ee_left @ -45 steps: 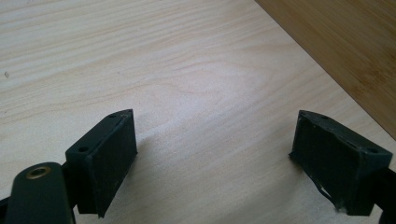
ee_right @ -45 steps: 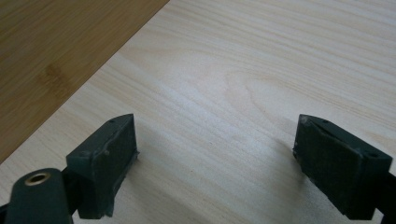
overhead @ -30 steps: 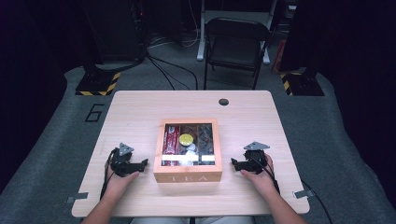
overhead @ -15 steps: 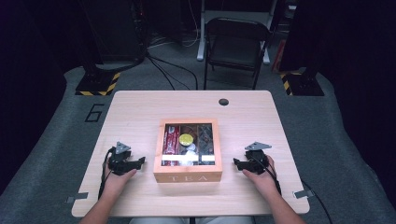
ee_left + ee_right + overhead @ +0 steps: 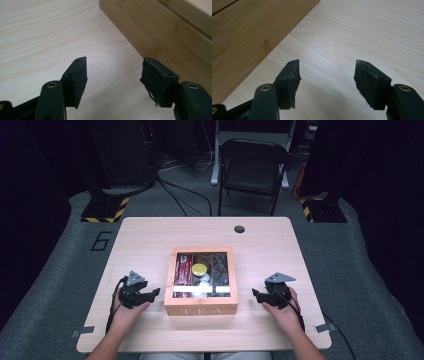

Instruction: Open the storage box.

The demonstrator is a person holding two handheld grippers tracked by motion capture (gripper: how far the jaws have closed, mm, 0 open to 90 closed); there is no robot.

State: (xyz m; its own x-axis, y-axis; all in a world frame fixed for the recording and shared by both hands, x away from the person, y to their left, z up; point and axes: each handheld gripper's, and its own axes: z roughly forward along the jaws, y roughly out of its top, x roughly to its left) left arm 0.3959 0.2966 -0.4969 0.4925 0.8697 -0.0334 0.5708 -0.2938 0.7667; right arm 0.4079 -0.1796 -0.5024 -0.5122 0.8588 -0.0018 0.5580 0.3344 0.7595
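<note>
A wooden tea box point(image 5: 201, 306) marked TEA stands in the middle of the table, its clear lid down over packets and a yellow round item point(image 5: 199, 269). My left gripper point(image 5: 153, 293) rests low on the table just left of the box, open and empty; the box's side wall point(image 5: 160, 32) rises close ahead in the left gripper view, past the gripper's tips point(image 5: 113, 72). On the box's right my right gripper point(image 5: 256, 294) is also open and empty, pointing at the box wall point(image 5: 249, 35) seen in the right gripper view beyond its tips point(image 5: 327, 72).
The light wood table point(image 5: 150, 240) has a round cable hole point(image 5: 239, 229) at its far edge. A black folding chair point(image 5: 252, 167) stands behind the table. Yellow-black striped bases point(image 5: 104, 212) sit on the grey floor at both far corners.
Both grippers have shifted slightly toward the near edge of the table. The box has not moved.
</note>
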